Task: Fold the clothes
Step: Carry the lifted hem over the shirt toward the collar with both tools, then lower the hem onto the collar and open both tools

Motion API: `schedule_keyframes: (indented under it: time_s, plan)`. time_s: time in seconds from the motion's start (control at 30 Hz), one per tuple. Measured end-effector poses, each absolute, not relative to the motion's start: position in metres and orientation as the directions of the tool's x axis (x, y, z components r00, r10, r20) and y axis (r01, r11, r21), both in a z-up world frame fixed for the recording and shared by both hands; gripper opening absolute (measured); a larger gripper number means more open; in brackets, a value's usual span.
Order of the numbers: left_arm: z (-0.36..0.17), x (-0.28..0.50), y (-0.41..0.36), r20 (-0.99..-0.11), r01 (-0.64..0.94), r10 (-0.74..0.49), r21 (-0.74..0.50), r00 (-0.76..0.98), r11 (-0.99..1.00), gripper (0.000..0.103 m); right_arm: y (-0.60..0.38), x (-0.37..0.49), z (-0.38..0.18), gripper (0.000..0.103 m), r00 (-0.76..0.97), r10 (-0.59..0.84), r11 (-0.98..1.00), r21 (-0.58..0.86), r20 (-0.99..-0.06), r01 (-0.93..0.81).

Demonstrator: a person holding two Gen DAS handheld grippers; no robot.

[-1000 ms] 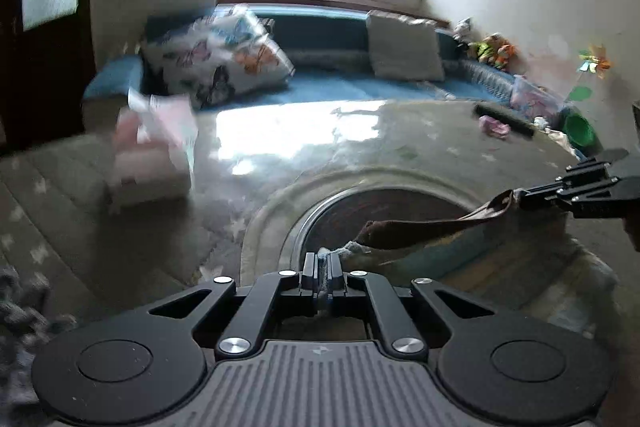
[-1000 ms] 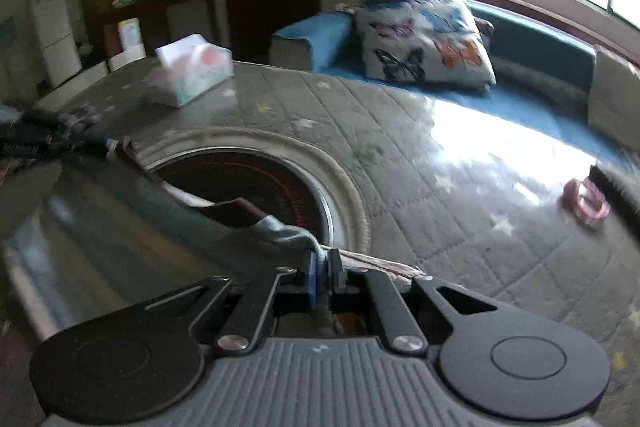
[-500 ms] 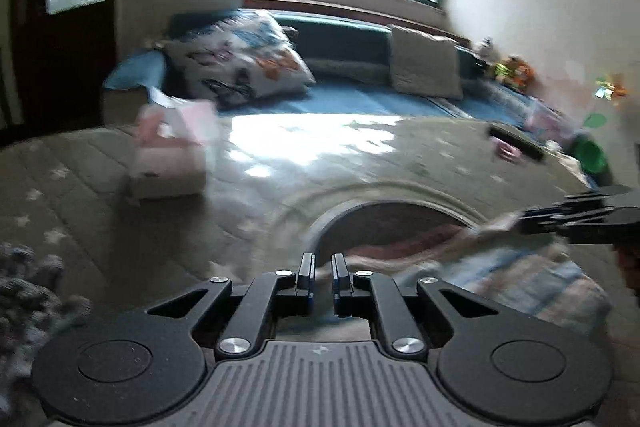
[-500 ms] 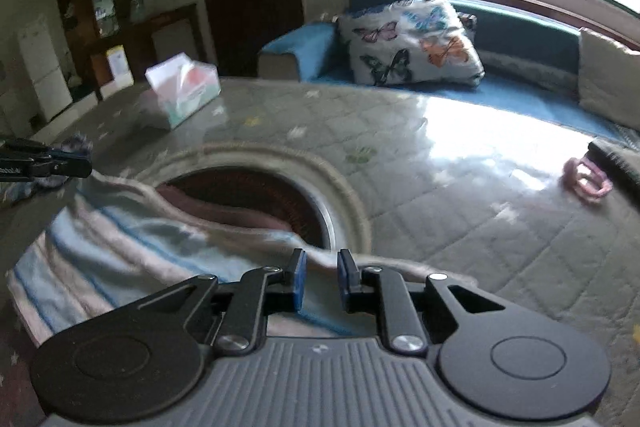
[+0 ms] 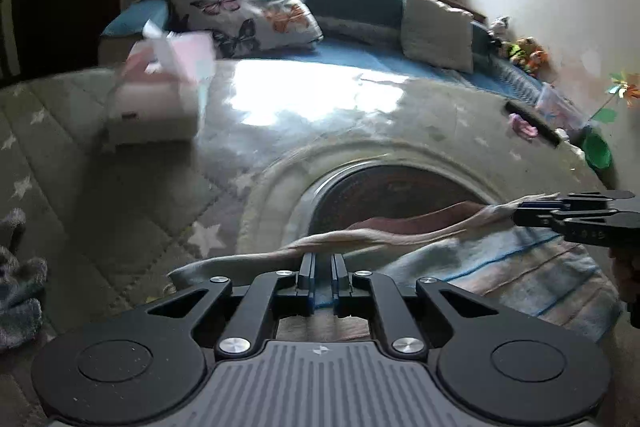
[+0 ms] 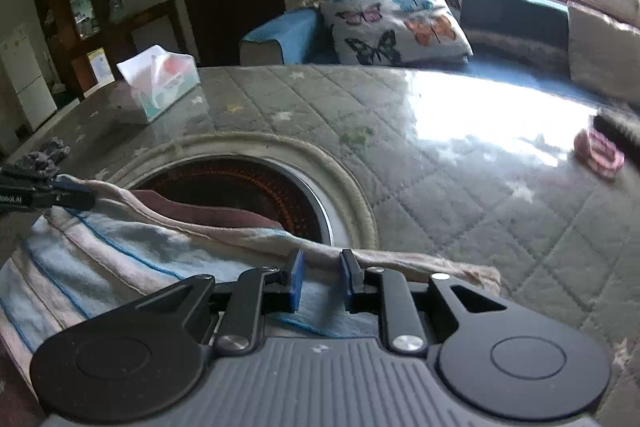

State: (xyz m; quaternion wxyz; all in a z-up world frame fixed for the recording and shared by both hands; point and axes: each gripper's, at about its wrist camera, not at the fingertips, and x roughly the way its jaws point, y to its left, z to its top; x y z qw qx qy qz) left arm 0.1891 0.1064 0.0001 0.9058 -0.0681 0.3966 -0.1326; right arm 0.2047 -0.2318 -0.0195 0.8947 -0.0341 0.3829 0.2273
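A blue, pink and beige striped cloth [image 5: 500,271] lies folded on the quilted table, its far fold edge over the round dark inset [image 5: 384,191]. It also shows in the right wrist view [image 6: 120,259]. My left gripper [image 5: 322,267] is open with a narrow gap, right at the cloth's fold edge. My right gripper [image 6: 321,275] is open, its jaws wider apart, at the other end of the same edge. Each gripper shows in the other's view: the right one [image 5: 576,215] and the left one [image 6: 36,191].
A tissue box [image 6: 160,83] stands on the table's far left. A grey woolly garment [image 5: 16,291] lies at the left edge. A pink item [image 6: 598,155] and a dark bar [image 5: 532,123] lie far right. A couch with a butterfly pillow [image 6: 396,23] runs behind the table.
Both grippers held the cloth's edge stretched in the air a second ago. They have lowered it onto the table and opened, and the cloth now lies folded over itself.
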Motion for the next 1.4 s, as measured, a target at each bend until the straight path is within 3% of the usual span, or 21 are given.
schedule_keyframes:
  time_s: [0.4, 0.7, 0.83, 1.4]
  plan:
    - [-0.018, 0.220, 0.089, -0.725, 0.160, -0.331, -0.296, 0.605, 0.942, 0.009, -0.181, 0.202, -0.028, 0.031, 0.584, 0.403, 0.859, 0.073, -0.705, -0.506]
    - [-0.007, 0.205, 0.106, -0.719, 0.150, -0.335, -0.310, 0.609, 0.939, 0.010, -0.146, 0.170, -0.029, 0.031, 0.546, 0.456, 0.790, 0.037, -0.703, -0.612]
    - [0.006, 0.189, 0.121, -0.705, 0.127, -0.312, -0.303, 0.637, 0.944, 0.016, -0.127, 0.153, -0.027, 0.031, 0.548, 0.464, 0.756, -0.012, -0.696, -0.655]
    - [0.019, 0.119, 0.176, -0.679, 0.021, -0.256, -0.334, 0.688, 0.942, 0.016, -0.031, 0.080, -0.023, 0.031, 0.408, 0.629, 0.555, 0.016, -0.661, -0.831]
